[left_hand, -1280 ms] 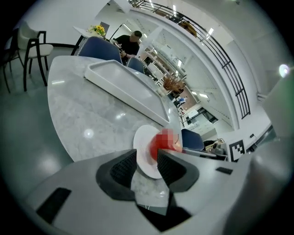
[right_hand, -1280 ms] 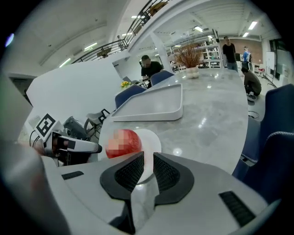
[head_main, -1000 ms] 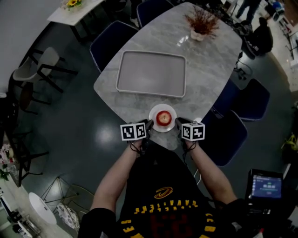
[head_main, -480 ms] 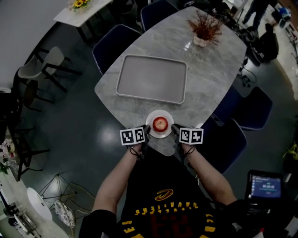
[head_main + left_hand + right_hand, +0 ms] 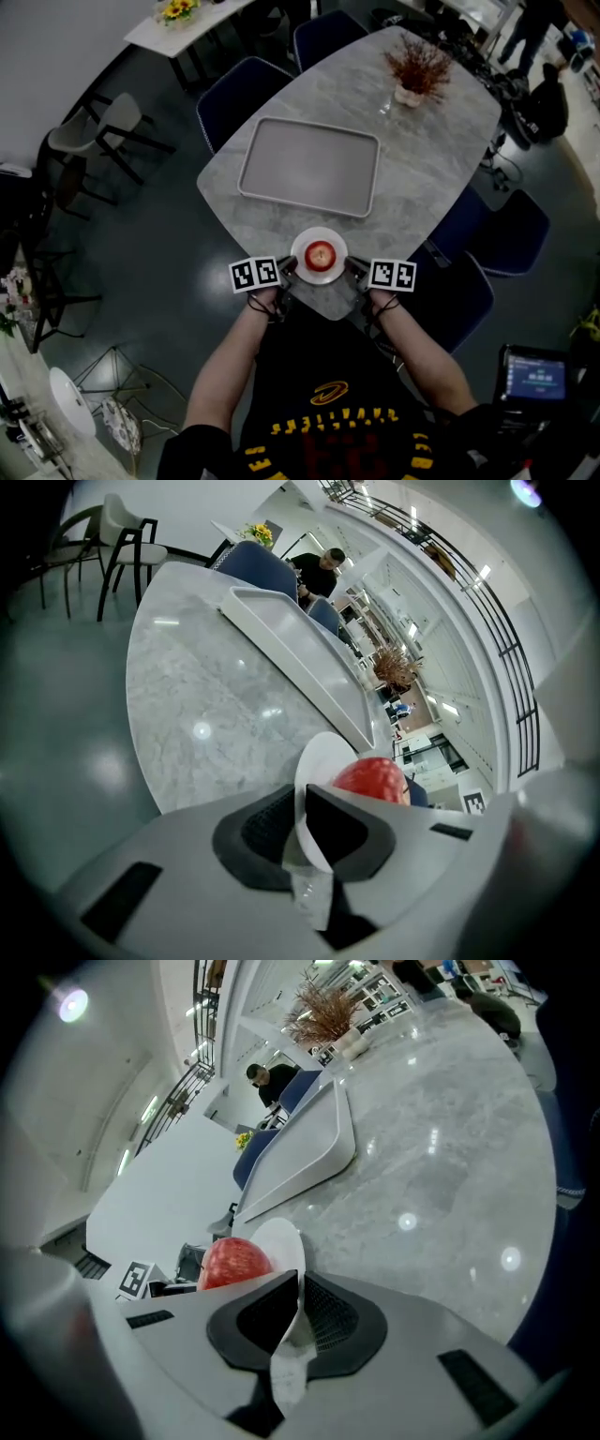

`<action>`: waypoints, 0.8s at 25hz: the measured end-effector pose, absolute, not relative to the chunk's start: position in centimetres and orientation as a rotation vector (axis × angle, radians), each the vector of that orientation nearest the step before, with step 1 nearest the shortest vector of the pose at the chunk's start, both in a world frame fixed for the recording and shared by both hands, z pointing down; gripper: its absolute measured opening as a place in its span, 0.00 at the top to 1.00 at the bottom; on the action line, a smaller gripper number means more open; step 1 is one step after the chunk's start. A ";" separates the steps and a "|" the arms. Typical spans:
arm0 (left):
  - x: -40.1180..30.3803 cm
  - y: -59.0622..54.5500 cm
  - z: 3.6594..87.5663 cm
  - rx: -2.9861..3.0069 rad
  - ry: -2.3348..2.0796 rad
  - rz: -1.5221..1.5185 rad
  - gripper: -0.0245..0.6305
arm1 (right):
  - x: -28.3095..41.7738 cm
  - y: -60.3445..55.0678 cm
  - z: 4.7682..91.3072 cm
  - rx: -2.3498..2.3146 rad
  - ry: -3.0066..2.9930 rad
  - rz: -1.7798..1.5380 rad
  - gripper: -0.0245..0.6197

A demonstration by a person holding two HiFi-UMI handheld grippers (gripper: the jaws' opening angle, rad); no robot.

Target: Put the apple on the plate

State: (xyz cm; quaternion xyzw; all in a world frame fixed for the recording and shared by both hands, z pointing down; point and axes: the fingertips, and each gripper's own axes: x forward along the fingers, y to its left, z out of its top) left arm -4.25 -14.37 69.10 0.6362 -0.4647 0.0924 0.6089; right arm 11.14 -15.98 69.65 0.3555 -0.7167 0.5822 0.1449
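The apple (image 5: pixel 321 253) already sits in the middle of the white plate (image 5: pixel 319 276), at the near tip of the marble table (image 5: pixel 422 159), lower centre of the head view. The placing itself looks done, so the step in hand is the plate, not the fruit.

The left gripper (image 5: pixel 289 269) has just been closing its jaws, and in its own view the plate's thin rim stands between the dark pads, pinched there, with the apple just past them. The right gripper (image 5: pixel 352 268) mirrors it from the other side: its pads are pressed together on the opposite rim.

The plate is thus clamped at both edges. The grey tray (image 5: pixel 309 167) lies empty further up the frame, well apart from the plate.

Whatever comes next – a lift or a shift of the plate, I would guess – calls for both hands to move together and keep the plate level, since the apple is round, loose and free to roll off
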 end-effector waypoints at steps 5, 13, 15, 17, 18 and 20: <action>-4.8 -15.3 66.8 1.484 -1.039 0.166 0.90 | 10.7 -17.1 67.0 1.013 -2.111 1.777 0.92; -5.7 -19.6 63.0 1.534 -0.958 0.055 0.91 | 9.9 -21.1 63.1 1.024 -2.192 1.848 0.92; -6.4 -21.0 62.5 1.546 -0.945 0.048 0.91 | 9.2 -22.5 62.2 1.026 -2.212 1.837 0.92; -6.9 -22.4 62.0 1.553 -0.932 0.041 0.91 | 8.7 -23.7 61.4 1.033 -2.220 1.838 0.92; -7.1 -23.1 61.8 1.559 -0.923 0.039 0.91 | 8.6 -24.3 61.1 1.041 -2.222 1.842 0.92; -7.3 -24.8 61.4 1.572 -0.904 0.038 0.91 | 8.3 -25.8 60.5 1.061 -2.228 1.849 0.92</action>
